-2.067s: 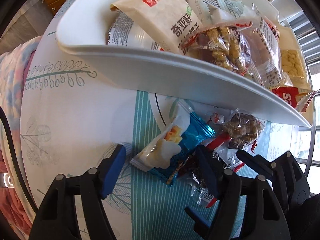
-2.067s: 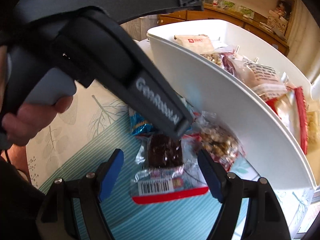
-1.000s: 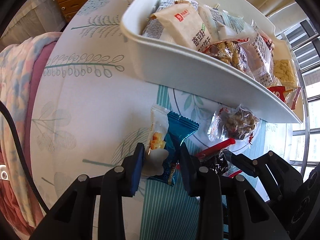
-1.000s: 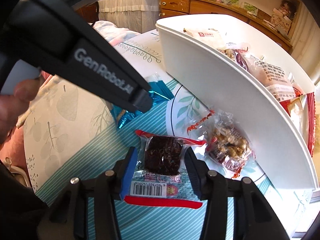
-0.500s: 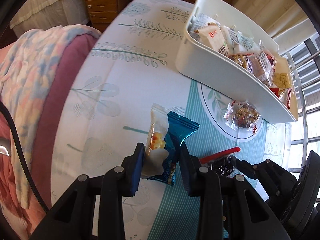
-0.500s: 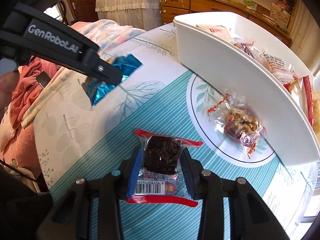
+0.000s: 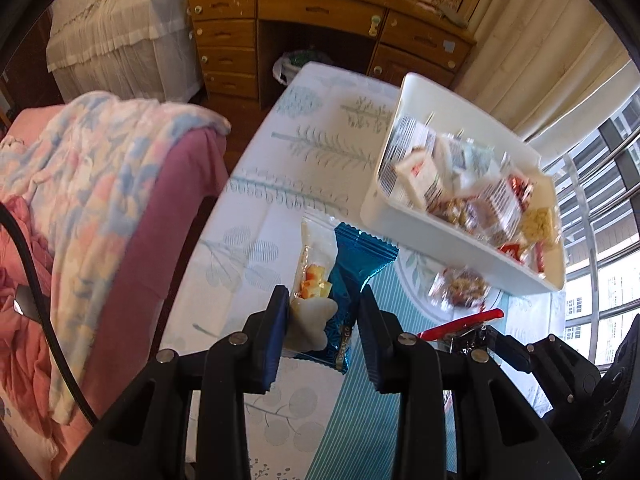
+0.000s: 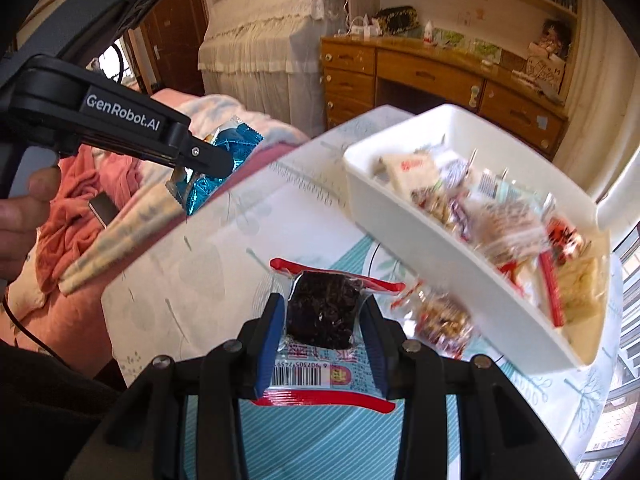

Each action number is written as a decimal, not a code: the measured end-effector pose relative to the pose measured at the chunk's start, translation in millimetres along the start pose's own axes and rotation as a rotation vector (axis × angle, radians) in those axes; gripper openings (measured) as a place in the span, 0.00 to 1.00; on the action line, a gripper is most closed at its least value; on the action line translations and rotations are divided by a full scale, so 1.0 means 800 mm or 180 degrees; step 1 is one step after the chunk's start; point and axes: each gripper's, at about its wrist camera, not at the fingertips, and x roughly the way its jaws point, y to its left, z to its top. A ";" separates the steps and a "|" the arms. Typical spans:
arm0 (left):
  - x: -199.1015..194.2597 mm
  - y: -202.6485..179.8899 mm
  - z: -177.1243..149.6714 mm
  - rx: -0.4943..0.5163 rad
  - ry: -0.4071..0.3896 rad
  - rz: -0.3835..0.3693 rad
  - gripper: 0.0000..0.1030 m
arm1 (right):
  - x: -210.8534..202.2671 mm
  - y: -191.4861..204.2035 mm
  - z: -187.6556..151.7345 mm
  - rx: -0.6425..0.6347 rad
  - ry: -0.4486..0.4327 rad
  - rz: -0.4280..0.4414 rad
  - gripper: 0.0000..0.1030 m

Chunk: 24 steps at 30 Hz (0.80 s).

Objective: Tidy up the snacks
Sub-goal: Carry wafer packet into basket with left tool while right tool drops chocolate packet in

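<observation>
My left gripper [image 7: 323,308] is shut on a blue foil snack packet [image 7: 352,272] together with a white packet [image 7: 312,276], held high above the table. It also shows in the right wrist view [image 8: 204,160] at upper left. My right gripper [image 8: 323,320] is shut on a clear red-edged packet of dark snack [image 8: 322,312], lifted above the table. A white bin [image 7: 420,220] [image 8: 404,216] full of several snack packets stands ahead. One clear packet of nut snack [image 7: 460,286] [image 8: 440,320] lies on the table beside the bin.
The table has a white and teal leaf-print cloth [image 7: 304,152]. A pink chair with a flowered blanket [image 7: 100,184] stands at its left edge. A wooden desk with drawers [image 7: 320,28] and a bed are behind. Windows are at right.
Both grippers closed on their packets and lifted them well above the table. The bin and the nut packet now look farther below.
</observation>
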 end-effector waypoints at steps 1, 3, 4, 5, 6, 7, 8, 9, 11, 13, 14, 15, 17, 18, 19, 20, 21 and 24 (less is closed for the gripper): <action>-0.006 -0.003 0.006 0.0022 -0.0046 -0.0012 0.31 | -0.004 -0.002 0.005 0.0014 -0.0047 -0.0012 0.38; -0.018 -0.011 0.018 0.0071 -0.0129 -0.0045 0.31 | -0.013 -0.009 0.016 0.0043 -0.0138 -0.0041 0.38; -0.022 -0.014 0.023 0.0093 -0.0160 -0.0067 0.31 | -0.014 -0.012 0.019 0.0052 -0.0171 -0.0055 0.38; -0.027 -0.020 0.030 0.0127 -0.0197 -0.0100 0.31 | -0.019 -0.016 0.025 0.0059 -0.0208 -0.0080 0.38; -0.031 -0.024 0.035 0.0155 -0.0225 -0.0112 0.31 | -0.019 -0.019 0.028 0.0067 -0.0227 -0.0104 0.38; -0.036 -0.030 0.041 0.0207 -0.0272 -0.0123 0.31 | -0.023 -0.024 0.033 0.0090 -0.0244 -0.0136 0.38; -0.040 -0.036 0.046 0.0251 -0.0316 -0.0135 0.31 | -0.026 -0.029 0.037 0.0123 -0.0263 -0.0168 0.38; -0.044 -0.041 0.051 0.0290 -0.0359 -0.0156 0.31 | -0.029 -0.033 0.040 0.0156 -0.0287 -0.0199 0.38; -0.048 -0.052 0.062 0.0351 -0.0435 -0.0240 0.31 | -0.035 -0.045 0.046 0.0229 -0.0339 -0.0274 0.38; -0.050 -0.063 0.074 0.0410 -0.0486 -0.0324 0.31 | -0.038 -0.057 0.050 0.0299 -0.0374 -0.0356 0.38; -0.051 -0.069 0.078 0.0432 -0.0507 -0.0361 0.31 | -0.039 -0.063 0.052 0.0332 -0.0387 -0.0394 0.38; -0.051 -0.074 0.082 0.0455 -0.0510 -0.0391 0.31 | -0.040 -0.070 0.054 0.0373 -0.0402 -0.0449 0.38; -0.048 -0.086 0.091 0.0508 -0.0535 -0.0486 0.31 | -0.040 -0.084 0.056 0.0464 -0.0425 -0.0539 0.38; -0.046 -0.092 0.094 0.0532 -0.0541 -0.0521 0.31 | -0.040 -0.093 0.057 0.0519 -0.0438 -0.0577 0.38; -0.043 -0.098 0.097 0.0560 -0.0546 -0.0560 0.31 | -0.039 -0.100 0.057 0.0573 -0.0454 -0.0611 0.38; -0.039 -0.104 0.100 0.0592 -0.0547 -0.0600 0.31 | -0.039 -0.109 0.057 0.0632 -0.0467 -0.0645 0.38; -0.036 -0.110 0.102 0.0624 -0.0542 -0.0637 0.32 | -0.038 -0.116 0.057 0.0690 -0.0469 -0.0672 0.38; -0.023 -0.128 0.109 0.0720 -0.0508 -0.0726 0.32 | -0.034 -0.135 0.052 0.0848 -0.0477 -0.0730 0.38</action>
